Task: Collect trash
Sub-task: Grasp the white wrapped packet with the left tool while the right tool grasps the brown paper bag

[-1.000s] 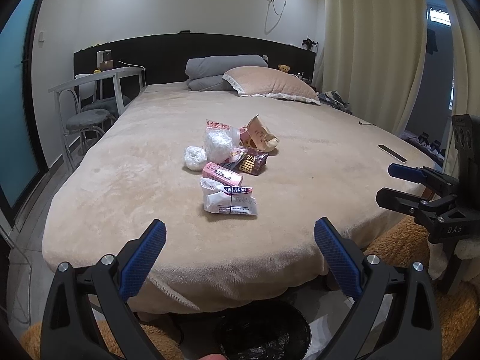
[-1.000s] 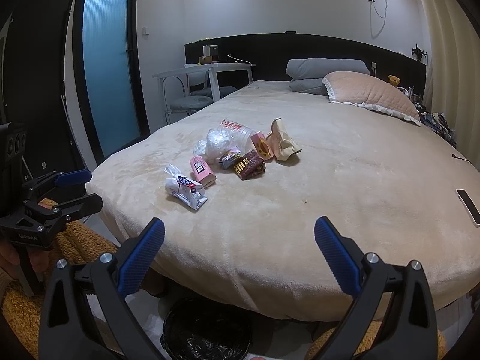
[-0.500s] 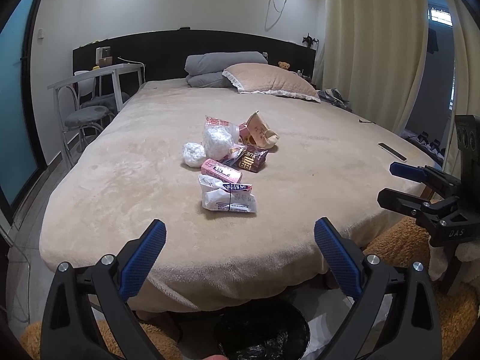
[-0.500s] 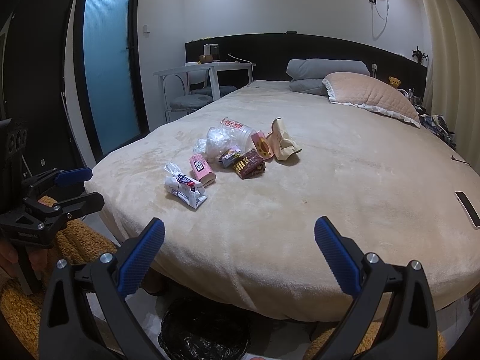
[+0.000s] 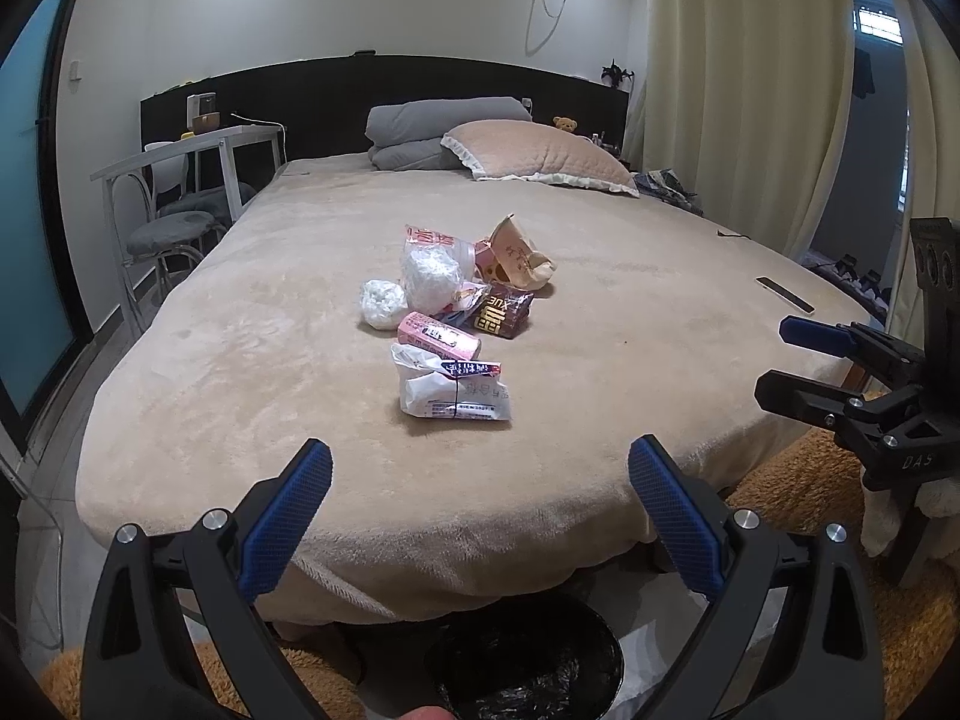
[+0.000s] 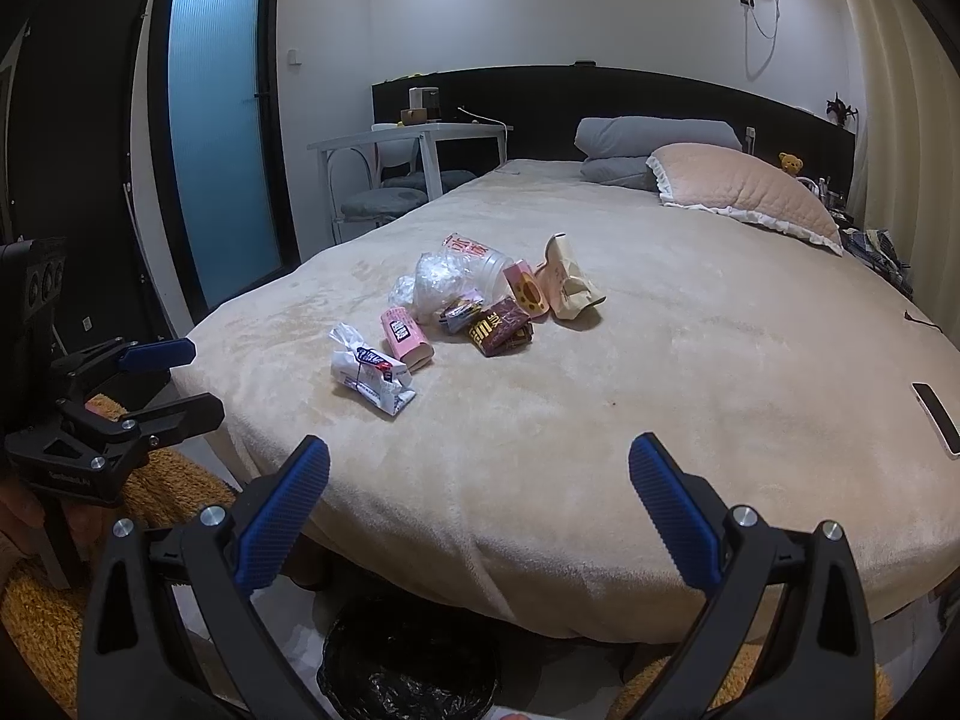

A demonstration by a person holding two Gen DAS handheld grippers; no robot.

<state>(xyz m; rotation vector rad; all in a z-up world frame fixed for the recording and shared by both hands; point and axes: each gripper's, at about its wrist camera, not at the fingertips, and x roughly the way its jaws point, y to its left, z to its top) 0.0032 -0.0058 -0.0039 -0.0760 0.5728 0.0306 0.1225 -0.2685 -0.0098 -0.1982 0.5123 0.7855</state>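
Note:
A pile of trash lies mid-bed: a white wrapper (image 5: 453, 390) nearest me, a pink carton (image 5: 438, 336), a brown snack packet (image 5: 501, 318), a crumpled clear plastic cup (image 5: 432, 267), a white wad (image 5: 382, 303) and a beige paper bag (image 5: 516, 255). The same wrapper (image 6: 369, 378) and carton (image 6: 405, 333) show in the right wrist view. A black-lined bin (image 5: 528, 654) stands on the floor at the bed's foot, below both grippers. My left gripper (image 5: 480, 516) is open and empty, short of the bed edge. My right gripper (image 6: 480, 516) is open and empty too.
The beige bed (image 5: 300, 360) fills the view, with pillows (image 5: 534, 150) at the head. A phone (image 6: 936, 417) lies near the right edge. A white desk with stools (image 5: 180, 204) stands left of the bed. Curtains (image 5: 750, 90) hang on the right.
Both grippers have drifted slightly forward toward the bed, so the trash pile looks a little nearer. Both stay open and empty.

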